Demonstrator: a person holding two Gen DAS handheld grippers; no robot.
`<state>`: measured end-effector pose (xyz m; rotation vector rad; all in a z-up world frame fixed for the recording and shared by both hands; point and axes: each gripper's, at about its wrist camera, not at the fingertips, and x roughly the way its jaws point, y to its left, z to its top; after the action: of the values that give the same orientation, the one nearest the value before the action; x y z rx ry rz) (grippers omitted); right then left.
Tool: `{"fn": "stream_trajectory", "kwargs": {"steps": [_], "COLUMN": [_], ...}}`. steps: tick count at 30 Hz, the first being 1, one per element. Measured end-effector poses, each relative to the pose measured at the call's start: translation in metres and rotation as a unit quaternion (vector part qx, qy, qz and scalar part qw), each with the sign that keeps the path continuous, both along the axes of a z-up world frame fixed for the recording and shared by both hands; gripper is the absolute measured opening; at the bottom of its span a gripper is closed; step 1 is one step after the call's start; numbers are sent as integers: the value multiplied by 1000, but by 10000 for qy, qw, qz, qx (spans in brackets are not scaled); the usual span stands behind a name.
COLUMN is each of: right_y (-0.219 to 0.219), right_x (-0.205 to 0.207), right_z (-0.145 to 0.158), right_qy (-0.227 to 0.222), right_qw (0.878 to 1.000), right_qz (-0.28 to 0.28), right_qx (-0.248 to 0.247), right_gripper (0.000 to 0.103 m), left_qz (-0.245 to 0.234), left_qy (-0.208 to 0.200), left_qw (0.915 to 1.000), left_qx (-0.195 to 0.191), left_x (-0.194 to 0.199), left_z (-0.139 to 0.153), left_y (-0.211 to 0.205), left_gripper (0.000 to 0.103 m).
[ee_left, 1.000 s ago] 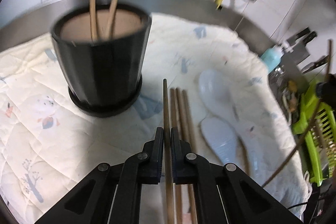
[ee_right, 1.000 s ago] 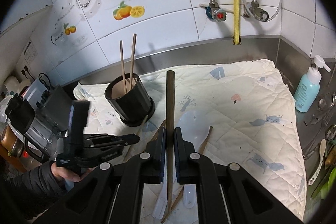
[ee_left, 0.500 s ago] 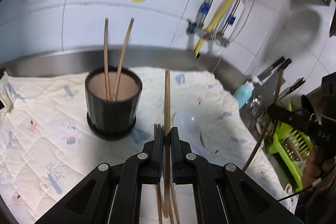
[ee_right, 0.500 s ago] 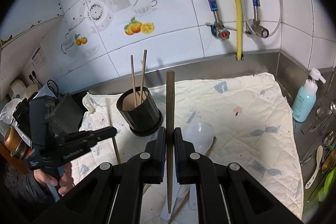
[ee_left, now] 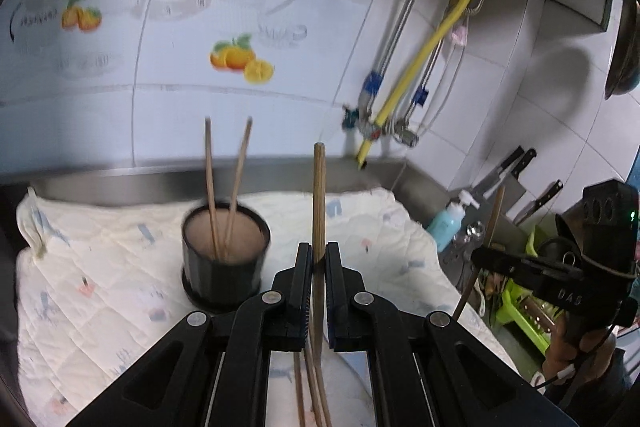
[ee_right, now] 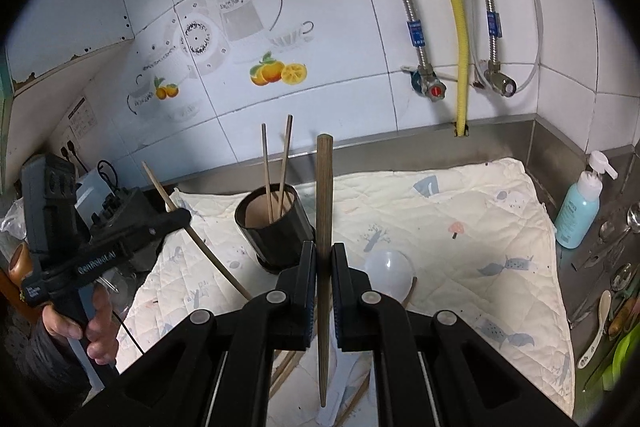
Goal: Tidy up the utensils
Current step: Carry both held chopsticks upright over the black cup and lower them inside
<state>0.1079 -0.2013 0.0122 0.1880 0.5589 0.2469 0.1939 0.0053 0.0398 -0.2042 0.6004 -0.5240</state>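
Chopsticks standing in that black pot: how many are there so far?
2, both leaning upright inside the black pot: one chopstick on the left, the other just right of it, tips apart.

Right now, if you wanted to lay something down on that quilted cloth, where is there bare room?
The quilted cloth is bare on its right half, between the white spoon and the blue soap bottle, and along the back by the steel ledge. It is crowded near the black holder, where loose chopsticks and spoons lie beneath the grippers.

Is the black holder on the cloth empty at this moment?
No, two chopsticks already stand inside the black holder in the right wrist view.
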Motion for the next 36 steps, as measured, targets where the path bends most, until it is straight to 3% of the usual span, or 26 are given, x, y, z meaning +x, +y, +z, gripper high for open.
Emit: {"fn": "stream_trajectory", "kwargs": {"steps": [10, 16, 26, 36], "right_y": [19, 33, 51, 84], "right_x": [20, 35, 74, 118], "right_z": [18, 36, 61, 61], "right_qy": [-255, -492, -917, -1203], "right_qw": [9996, 9987, 9957, 9927], "right_qz": [83, 87, -20, 27], "right_qx": [54, 61, 152, 73], "right_gripper": [10, 10, 10, 10], "left_qz": [512, 808, 857, 808], "left_qy": [-663, -894, -374, 61], "left_qw": [9965, 9927, 9955, 9962], "left_qx": [-53, 106, 125, 309], "left_x": [28, 61, 114, 133], "left_z": [55, 68, 24, -19], "left_y": [40, 56, 72, 72], "left_gripper": [6, 6, 6, 6]}}
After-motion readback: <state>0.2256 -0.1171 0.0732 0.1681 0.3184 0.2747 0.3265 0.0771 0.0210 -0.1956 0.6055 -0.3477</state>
